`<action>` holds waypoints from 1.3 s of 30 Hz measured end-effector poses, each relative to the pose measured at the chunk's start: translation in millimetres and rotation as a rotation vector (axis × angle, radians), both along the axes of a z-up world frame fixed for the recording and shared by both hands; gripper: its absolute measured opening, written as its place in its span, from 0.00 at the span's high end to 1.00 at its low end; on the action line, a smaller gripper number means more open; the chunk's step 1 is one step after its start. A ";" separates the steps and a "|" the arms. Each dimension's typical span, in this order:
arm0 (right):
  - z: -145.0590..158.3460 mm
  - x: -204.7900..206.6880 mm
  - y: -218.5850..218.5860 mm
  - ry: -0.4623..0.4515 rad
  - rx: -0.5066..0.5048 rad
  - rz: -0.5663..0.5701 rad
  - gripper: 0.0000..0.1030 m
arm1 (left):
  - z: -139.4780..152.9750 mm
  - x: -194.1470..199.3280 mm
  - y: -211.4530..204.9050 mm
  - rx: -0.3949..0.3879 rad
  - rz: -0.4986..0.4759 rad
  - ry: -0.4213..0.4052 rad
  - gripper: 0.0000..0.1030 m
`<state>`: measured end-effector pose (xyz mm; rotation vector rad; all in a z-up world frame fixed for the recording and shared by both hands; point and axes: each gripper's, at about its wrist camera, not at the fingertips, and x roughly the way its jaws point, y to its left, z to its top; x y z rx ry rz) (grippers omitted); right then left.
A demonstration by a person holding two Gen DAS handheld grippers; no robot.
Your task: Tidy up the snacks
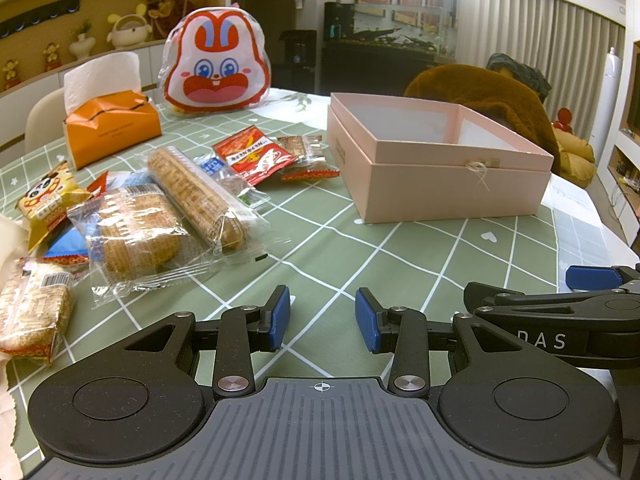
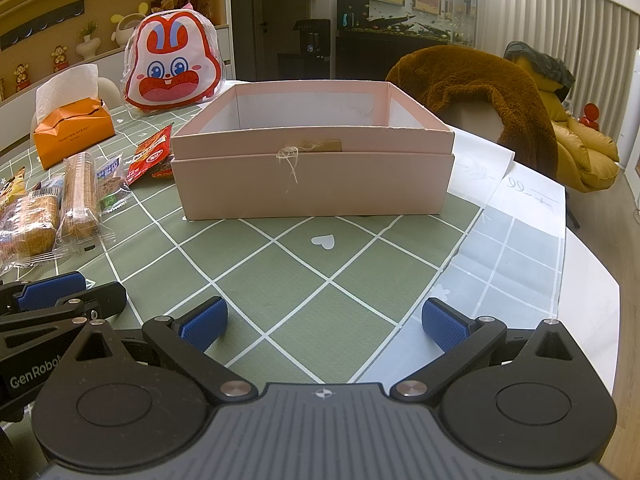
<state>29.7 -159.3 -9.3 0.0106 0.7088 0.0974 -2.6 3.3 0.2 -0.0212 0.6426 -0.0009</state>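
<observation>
An open pink box [image 1: 452, 184] stands empty on the green checked tablecloth [image 1: 352, 248]; it also shows in the right wrist view [image 2: 316, 184], straight ahead. Several wrapped snacks lie in a pile to its left: a long biscuit pack [image 1: 196, 196], a square biscuit pack [image 1: 136, 236], a red packet [image 1: 256, 156] and a yellow panda packet [image 1: 48, 200]. The pile shows at the left in the right wrist view [image 2: 80, 196]. My left gripper [image 1: 322, 318] is open and empty above the cloth, right of the pile. My right gripper [image 2: 324, 324] is open and empty before the box.
An orange tissue pack [image 1: 112, 128] and a rabbit-face bag [image 1: 218, 64] stand at the back of the table. A chair with a brown fleece [image 2: 480, 84] is behind the box. The table edge [image 2: 592, 280] curves at the right. The right gripper shows at the left view's right side [image 1: 560, 316].
</observation>
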 end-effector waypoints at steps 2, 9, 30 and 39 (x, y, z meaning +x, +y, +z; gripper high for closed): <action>0.0 0.0 0.0 0.000 0.000 0.000 0.00 | 0.0 0.1 -0.2 0.000 0.000 0.000 0.59; 2.4 -2.0 -2.1 0.017 0.002 0.034 0.00 | 0.2 0.1 -0.7 0.005 0.000 0.001 0.59; 24.3 12.8 10.1 0.205 -0.108 0.085 0.00 | 35.6 -10.1 34.2 -0.136 0.106 0.110 0.69; 46.9 17.5 41.8 0.140 -0.109 0.190 0.00 | 59.8 -20.4 102.5 -0.121 0.339 0.052 0.69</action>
